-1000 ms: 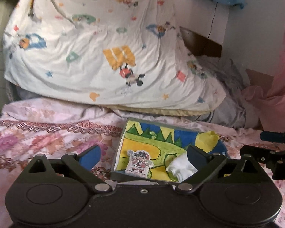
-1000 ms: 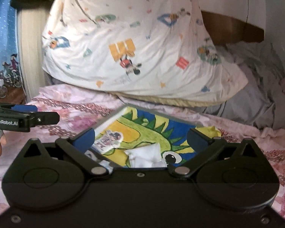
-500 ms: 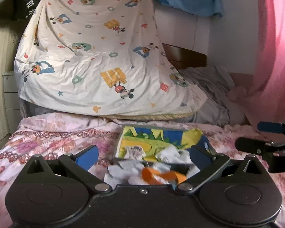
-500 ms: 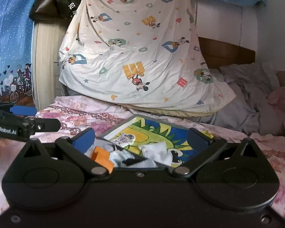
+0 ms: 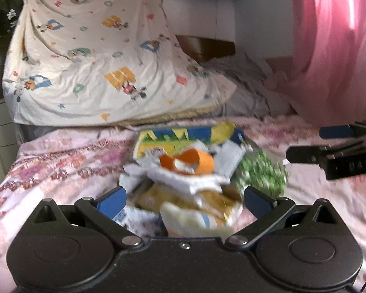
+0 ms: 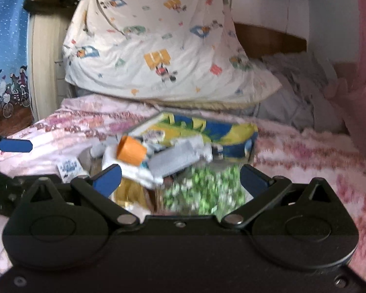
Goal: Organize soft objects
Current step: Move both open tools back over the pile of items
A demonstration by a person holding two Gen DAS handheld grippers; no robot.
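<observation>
A: Centrally, on pink floral bedding, a blurred heap of soft packets: orange piece, white pieces, green patterned one.
B: And the tongs?
A: Left gripper spread wide, nothing pinched, heap just ahead between blue tips. Right gripper likewise spread, empty, over the green packet.
B: Behind?
A: Dinosaur-print box touching the heap's far side; cartoon quilt piled beyond; pink curtain at right.

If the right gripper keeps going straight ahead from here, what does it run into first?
Most likely the green-and-white patterned item lying between the open right gripper fingers, at the near edge of the pile; the blur leaves depth uncertain.
</observation>
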